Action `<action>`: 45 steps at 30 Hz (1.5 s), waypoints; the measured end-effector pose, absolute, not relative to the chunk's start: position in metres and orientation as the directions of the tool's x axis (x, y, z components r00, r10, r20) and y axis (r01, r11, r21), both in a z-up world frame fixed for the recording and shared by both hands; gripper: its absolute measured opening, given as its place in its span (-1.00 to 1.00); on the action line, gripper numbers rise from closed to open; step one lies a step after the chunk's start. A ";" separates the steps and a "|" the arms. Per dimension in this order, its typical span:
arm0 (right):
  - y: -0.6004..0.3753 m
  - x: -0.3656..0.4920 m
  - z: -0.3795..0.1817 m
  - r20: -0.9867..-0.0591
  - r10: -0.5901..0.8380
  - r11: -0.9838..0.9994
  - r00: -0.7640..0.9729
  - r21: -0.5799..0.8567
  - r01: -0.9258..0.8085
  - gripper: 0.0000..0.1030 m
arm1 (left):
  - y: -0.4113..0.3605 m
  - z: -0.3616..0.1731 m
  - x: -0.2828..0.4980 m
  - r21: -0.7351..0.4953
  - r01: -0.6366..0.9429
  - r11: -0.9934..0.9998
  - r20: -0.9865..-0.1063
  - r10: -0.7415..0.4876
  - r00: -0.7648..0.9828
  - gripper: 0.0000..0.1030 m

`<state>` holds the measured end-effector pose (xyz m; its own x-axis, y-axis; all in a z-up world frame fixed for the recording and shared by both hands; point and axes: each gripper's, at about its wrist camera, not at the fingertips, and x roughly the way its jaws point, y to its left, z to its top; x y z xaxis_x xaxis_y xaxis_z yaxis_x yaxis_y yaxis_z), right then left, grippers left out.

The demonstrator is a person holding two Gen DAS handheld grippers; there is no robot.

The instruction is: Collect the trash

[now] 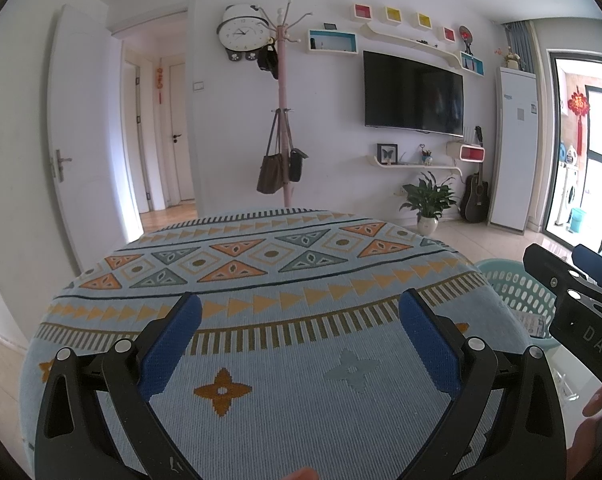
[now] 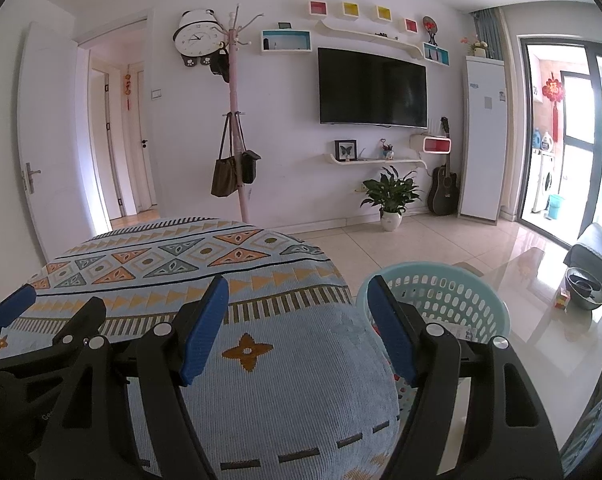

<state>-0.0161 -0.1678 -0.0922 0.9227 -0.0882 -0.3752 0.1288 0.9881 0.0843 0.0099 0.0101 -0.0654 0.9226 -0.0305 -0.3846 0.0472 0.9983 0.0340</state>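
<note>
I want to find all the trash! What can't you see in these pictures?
- Inside of the basket: right wrist view, blocked by its own wall and the right gripper.
- Same basket: left wrist view, cut off by the right gripper.
- Table front edge: behind the left gripper.

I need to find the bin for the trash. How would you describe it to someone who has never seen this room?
Start at the patterned cloth that covers the table in front. Just off its right edge, lower down, stands a round basket. It is the only pale turquoise plastic thing there, its wall pierced with rows of small holes.
</note>
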 end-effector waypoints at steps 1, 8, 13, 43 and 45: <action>-0.168 -0.016 -0.092 -0.375 -0.088 0.988 0.923 0.084 0.129 0.32 | 0.010 -0.065 0.010 0.034 0.047 0.998 -0.385 -0.031 0.922 0.86; -0.167 -0.016 -0.093 -0.381 -0.082 0.989 0.921 0.082 0.122 0.32 | 0.010 -0.065 0.010 0.034 0.048 0.998 -0.384 -0.031 0.923 0.86; -0.169 -0.016 -0.093 -0.380 -0.078 0.990 0.922 0.078 0.115 0.32 | 0.010 -0.065 0.010 0.034 0.047 0.998 -0.385 -0.030 0.922 0.86; -0.155 -0.040 -0.064 -0.344 -0.084 0.993 0.935 0.053 0.108 0.32 | 0.019 -0.031 -0.030 0.066 0.004 0.998 -0.358 0.020 0.933 0.85; -0.156 -0.044 -0.062 -0.340 -0.086 0.992 0.937 0.056 0.112 0.32 | 0.020 -0.030 -0.034 0.059 0.006 0.998 -0.361 0.015 0.932 0.85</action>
